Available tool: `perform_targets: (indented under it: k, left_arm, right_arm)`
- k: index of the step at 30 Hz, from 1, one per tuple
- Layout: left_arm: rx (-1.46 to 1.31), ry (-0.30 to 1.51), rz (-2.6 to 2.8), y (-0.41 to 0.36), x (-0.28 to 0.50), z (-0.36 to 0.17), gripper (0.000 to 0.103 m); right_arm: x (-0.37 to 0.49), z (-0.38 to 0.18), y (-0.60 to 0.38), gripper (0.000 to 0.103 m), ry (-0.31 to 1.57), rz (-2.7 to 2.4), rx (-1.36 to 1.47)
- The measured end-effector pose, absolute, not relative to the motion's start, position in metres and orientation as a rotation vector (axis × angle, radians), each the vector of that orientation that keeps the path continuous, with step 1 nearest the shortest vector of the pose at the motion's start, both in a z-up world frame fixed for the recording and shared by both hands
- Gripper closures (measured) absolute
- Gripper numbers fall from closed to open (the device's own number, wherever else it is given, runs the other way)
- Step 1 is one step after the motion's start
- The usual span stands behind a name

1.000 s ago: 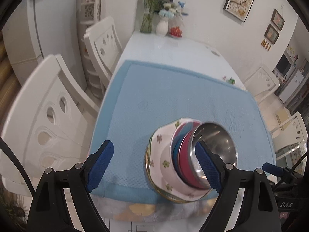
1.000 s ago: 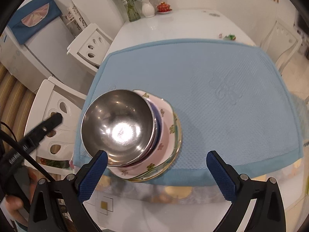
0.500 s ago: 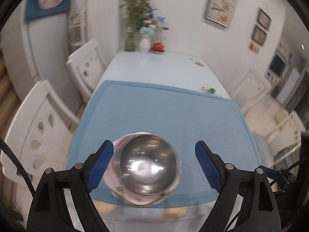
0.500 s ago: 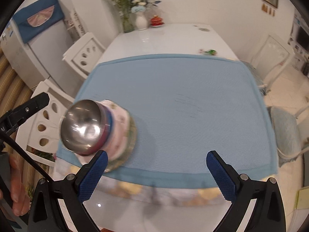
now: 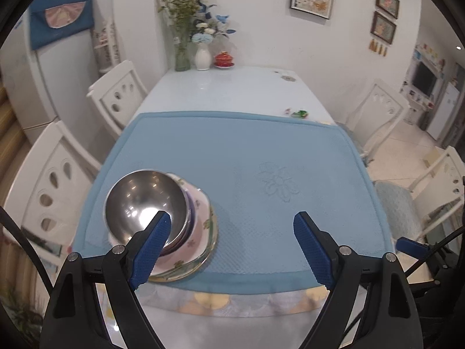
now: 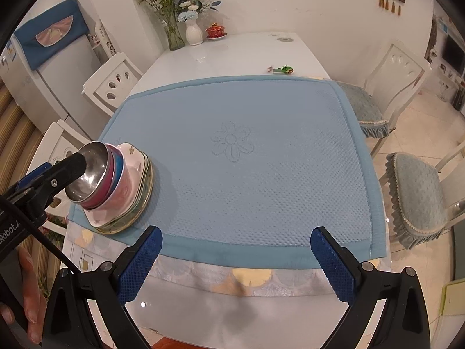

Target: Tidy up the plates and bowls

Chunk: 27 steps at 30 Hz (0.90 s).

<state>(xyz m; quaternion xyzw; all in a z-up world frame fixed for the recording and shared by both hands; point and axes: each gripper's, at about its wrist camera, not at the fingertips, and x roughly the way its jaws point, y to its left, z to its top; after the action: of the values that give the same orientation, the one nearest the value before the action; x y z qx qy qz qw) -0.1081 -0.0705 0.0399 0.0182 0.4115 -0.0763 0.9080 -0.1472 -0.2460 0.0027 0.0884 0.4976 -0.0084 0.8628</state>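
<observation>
The stack of plates and bowls, steel bowl on top, sits on the blue mat behind the left gripper's left finger, while both left and right gripper fingers gape wide, holding nothing.

Blue mat covers the table ahead of the tool; vases stand at the far end, white chairs beside.
</observation>
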Motion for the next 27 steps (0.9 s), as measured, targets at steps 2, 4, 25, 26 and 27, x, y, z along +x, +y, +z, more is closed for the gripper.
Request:
perform_targets:
  k: [2, 4, 25, 26, 27]
  left_arm:
    - [0.029, 0.858, -0.141, -0.069, -0.112, 0.039, 0.018]
    - [0.022, 0.858, -0.123, -0.067, -0.115, 0.039, 0.018]
    - [0.019, 0.896, -0.079, 0.028, -0.106, 0.032, 0.018]
    - [0.053, 0.885, -0.077, 0.029, -0.102, 0.033, 0.018]
    - [0.083, 0.87, -0.072, 0.03, -0.1, 0.035, 0.018]
  right_arm:
    - [-0.148, 0.0, -0.248, 0.001, 1.051, -0.002, 0.189]
    - [-0.148, -0.002, -0.248, 0.001, 1.059, 0.016, 0.189]
    - [-0.093, 0.006, -0.162, 0.001, 1.065, 0.056, 0.128]
    - [-0.091, 0.008, -0.16, 0.001, 1.062, 0.056, 0.13]
    - [-0.089, 0.01, -0.158, 0.001, 1.057, 0.056, 0.121]
